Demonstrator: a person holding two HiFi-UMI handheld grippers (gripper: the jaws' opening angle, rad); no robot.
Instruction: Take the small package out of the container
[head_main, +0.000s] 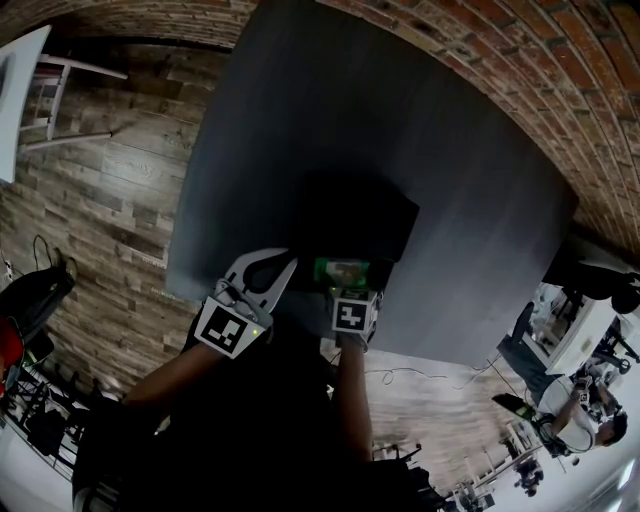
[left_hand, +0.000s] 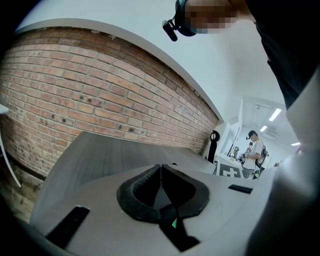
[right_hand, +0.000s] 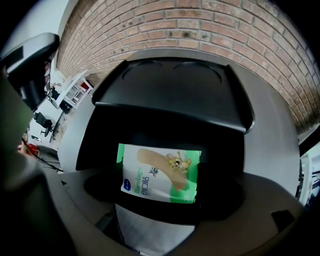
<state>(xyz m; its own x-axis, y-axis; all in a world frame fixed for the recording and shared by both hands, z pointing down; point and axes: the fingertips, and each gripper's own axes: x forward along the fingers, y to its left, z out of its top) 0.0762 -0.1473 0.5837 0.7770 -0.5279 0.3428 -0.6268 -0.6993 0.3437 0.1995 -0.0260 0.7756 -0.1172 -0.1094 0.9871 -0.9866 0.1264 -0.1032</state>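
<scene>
1. Small package (right_hand: 160, 172): a green and white pack printed "Bandage" with a cartoon picture. It stands between the two jaws of the right tool (right_hand: 160, 176), its printed face turned back toward that tool's camera.
2. The right tool's jaws press on the pack's left and right edges, so the tool is closed on the pack and carries it.
3. Directly ahead of the right tool, just beyond the pack, is the black container (right_hand: 170, 90), with its dark opening behind the pack and its far wall rising above it.
4. In the head view the small package (head_main: 342, 270) shows as a green strip at the tip of the right tool (head_main: 348, 285), at the edge of the container (head_main: 360, 215) nearest the tool. Whether the pack touches the container cannot be told.
5. The container rests on the dark desk (head_main: 420, 130), which stretches away ahead of both tools.
6. The left tool (left_hand: 160, 167) has its jaw tips pressed together with nothing between them.
7. In the head view the left tool (head_main: 280, 268) sits just left of the right tool, by the container's near left corner, and is apart from the pack.
8. Beyond the desk, ahead of the left tool, runs a brick wall (left_hand: 100, 95).
</scene>
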